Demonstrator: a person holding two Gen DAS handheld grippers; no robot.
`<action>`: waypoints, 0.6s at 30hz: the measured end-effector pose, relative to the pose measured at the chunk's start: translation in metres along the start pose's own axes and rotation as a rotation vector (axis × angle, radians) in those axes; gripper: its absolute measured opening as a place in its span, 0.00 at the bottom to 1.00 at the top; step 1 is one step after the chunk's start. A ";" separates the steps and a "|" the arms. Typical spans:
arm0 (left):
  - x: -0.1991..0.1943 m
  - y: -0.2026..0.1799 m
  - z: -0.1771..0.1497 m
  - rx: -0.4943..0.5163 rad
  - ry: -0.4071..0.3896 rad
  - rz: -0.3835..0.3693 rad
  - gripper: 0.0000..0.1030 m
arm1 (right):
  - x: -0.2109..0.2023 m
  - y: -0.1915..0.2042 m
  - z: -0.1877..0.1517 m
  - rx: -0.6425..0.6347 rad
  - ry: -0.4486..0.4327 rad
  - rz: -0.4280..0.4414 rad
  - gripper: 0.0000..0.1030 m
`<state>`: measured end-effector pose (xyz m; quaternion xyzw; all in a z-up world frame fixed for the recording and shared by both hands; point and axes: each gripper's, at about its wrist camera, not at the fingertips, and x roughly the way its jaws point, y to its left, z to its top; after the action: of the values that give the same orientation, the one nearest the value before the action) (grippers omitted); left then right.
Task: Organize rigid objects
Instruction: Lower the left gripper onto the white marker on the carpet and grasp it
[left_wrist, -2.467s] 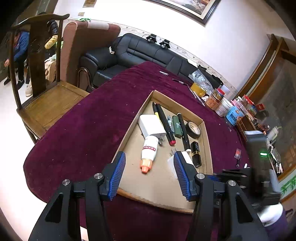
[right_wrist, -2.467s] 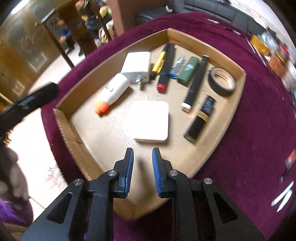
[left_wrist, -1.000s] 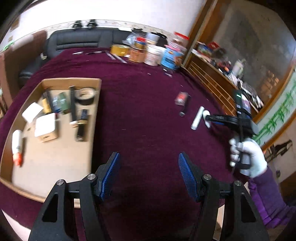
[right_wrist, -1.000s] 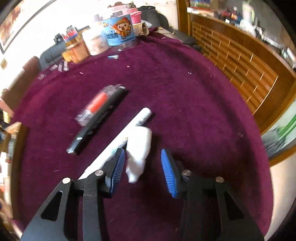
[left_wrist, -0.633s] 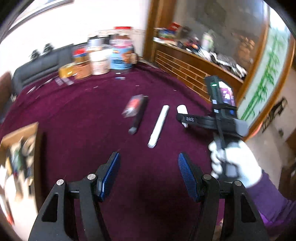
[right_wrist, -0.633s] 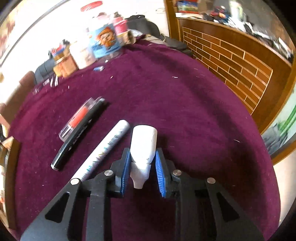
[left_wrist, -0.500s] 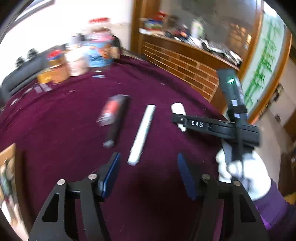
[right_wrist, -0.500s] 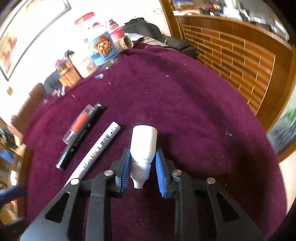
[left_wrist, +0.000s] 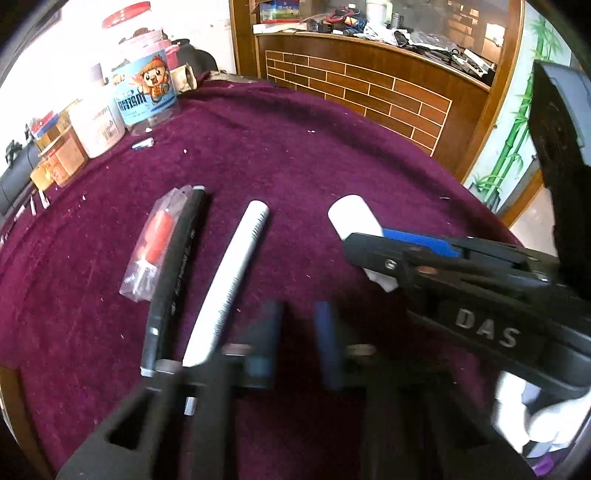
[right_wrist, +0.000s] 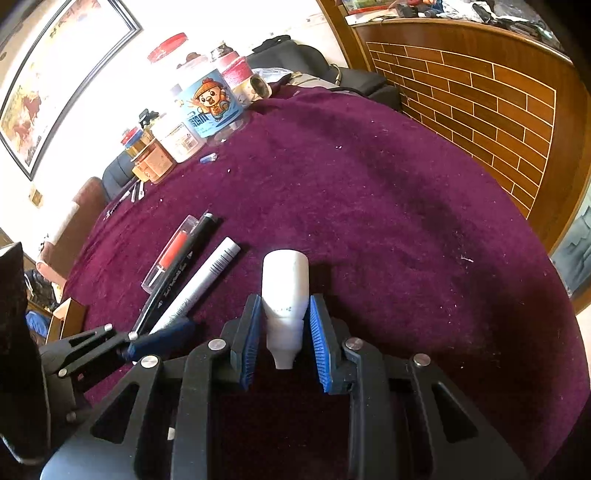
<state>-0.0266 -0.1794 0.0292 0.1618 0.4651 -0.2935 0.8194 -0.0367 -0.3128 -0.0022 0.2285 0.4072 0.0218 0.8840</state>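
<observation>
**Gripping a white bottle on the purple table**

Clamping the white bottle (right_wrist: 285, 291) between its blue pads, the right gripper (right_wrist: 282, 339) holds it low over the cloth, near the table's (right_wrist: 388, 206) right edge. The left gripper (left_wrist: 295, 343), motion-blurred, has just closed; its pads look nearly together with nothing between them. A white marker (left_wrist: 229, 280) lies just left of it, then a black pen (left_wrist: 173, 273) and a red-filled clear packet (left_wrist: 155, 243). Jars (right_wrist: 207, 107) line the far edge.
</observation>
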 end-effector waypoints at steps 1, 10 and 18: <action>-0.001 0.000 -0.001 -0.017 0.007 -0.014 0.00 | 0.000 0.000 0.000 0.001 0.000 0.000 0.23; -0.049 0.029 -0.035 -0.179 -0.069 -0.113 0.00 | 0.000 0.001 0.000 -0.004 -0.003 -0.013 0.23; -0.059 0.032 -0.051 -0.183 -0.090 -0.076 0.00 | 0.000 0.003 0.000 -0.015 -0.003 -0.032 0.23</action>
<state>-0.0634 -0.1077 0.0534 0.0554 0.4586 -0.2876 0.8390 -0.0364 -0.3097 -0.0008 0.2154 0.4091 0.0104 0.8866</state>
